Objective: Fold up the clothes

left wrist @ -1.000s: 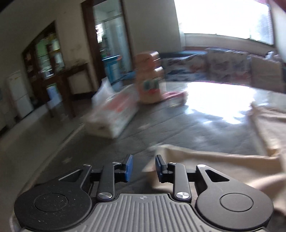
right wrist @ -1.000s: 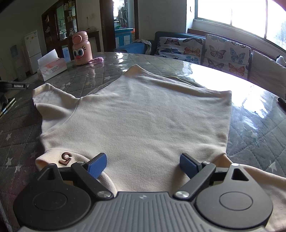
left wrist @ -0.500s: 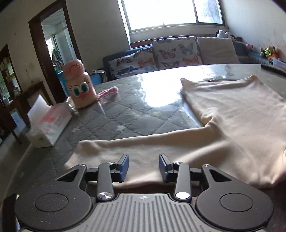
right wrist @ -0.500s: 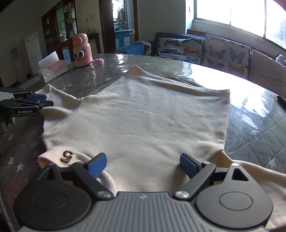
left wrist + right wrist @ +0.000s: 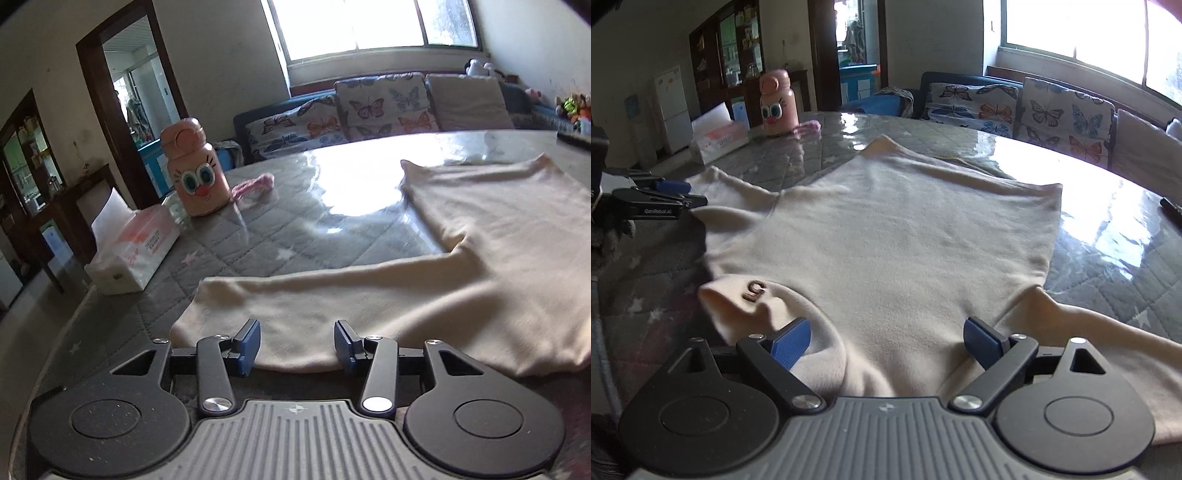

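Cream shirt [image 5: 886, 236]: spread flat across the quilted desk [image 5: 1108, 258].
Left hand-held gripper [image 5: 297, 341]: jaws apart at the sleeve end, near the desk's left edge.
Right hand-held gripper [image 5: 882, 338]: jaws wide apart over the collar, gripping nothing.

"GenRobot.AI" stands in white letters on the black arm of the left gripper [image 5: 670, 192], and a brown embroidered "5" (seen upside down) sits on the collar of the cream sweater [image 5: 905, 236]; the tissue box [image 5: 136, 254] print is unreadable.
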